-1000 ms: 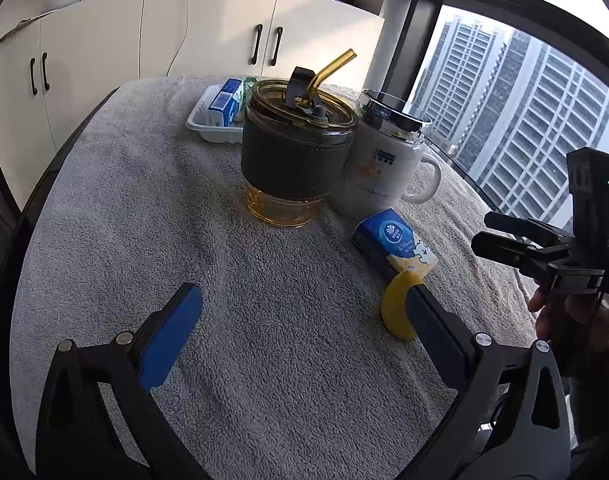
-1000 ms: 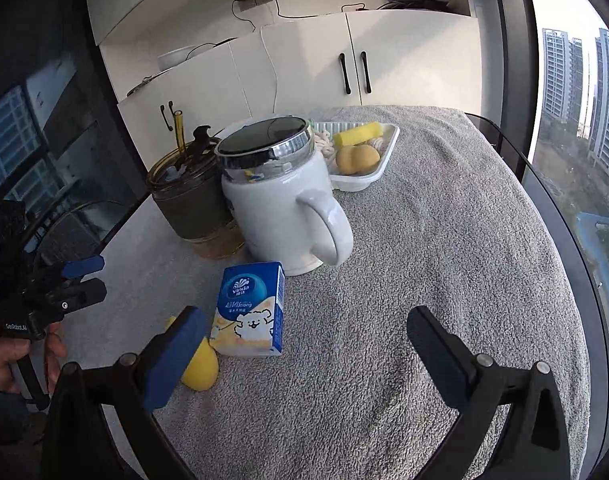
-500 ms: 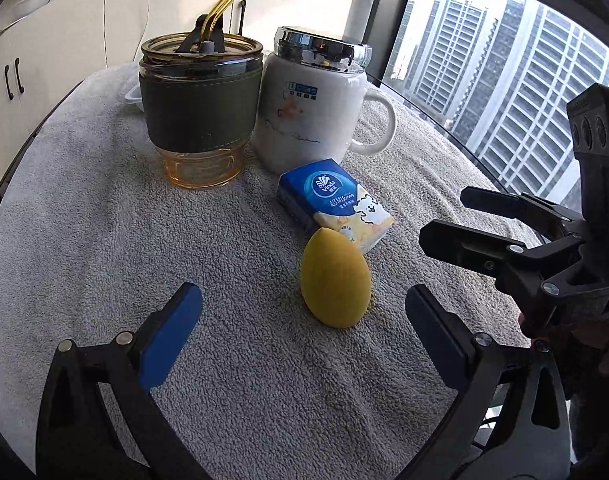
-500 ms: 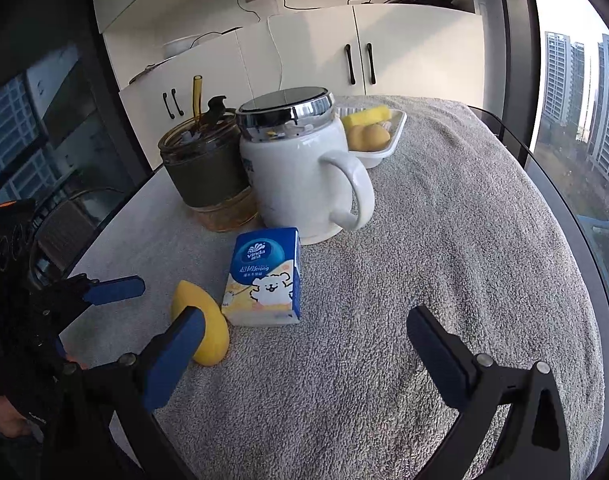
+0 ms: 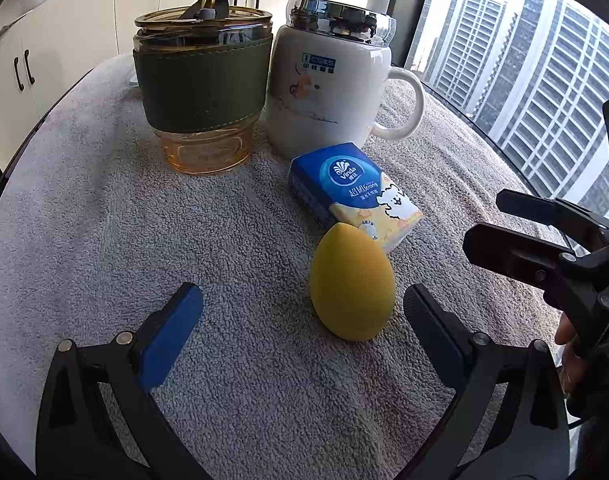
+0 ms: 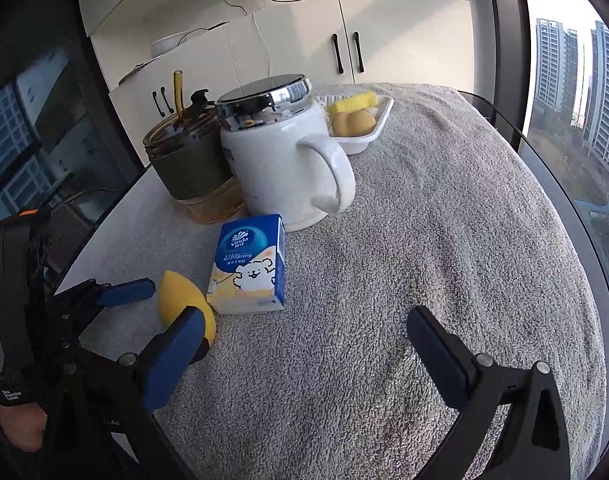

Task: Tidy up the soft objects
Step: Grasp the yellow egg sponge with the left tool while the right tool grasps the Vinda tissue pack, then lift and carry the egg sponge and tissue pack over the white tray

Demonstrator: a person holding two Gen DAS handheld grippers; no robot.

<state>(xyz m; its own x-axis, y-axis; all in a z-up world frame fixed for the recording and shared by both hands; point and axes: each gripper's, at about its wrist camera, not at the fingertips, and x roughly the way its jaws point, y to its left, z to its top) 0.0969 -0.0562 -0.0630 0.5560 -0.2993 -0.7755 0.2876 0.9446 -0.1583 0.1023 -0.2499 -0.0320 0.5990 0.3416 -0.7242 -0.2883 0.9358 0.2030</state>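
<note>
The left gripper (image 5: 302, 316), jaws apart, is straddling the yellow egg-shaped sponge (image 5: 352, 282), which is lying on the grey towel (image 5: 104, 216) touching the blue tissue pack (image 5: 354, 192). An off-centre closure is risking squeezing it out sideways. The right gripper (image 6: 306, 340) is hovering with jaws apart.

Left-wrist view: sponge (image 5: 352, 282) lies nearest, touching tissue pack (image 5: 354, 194) behind it; behind these stand tumbler (image 5: 202, 92) at left and mug (image 5: 332, 76) at right. Tray (image 6: 360, 120) sits beyond the mug.
</note>
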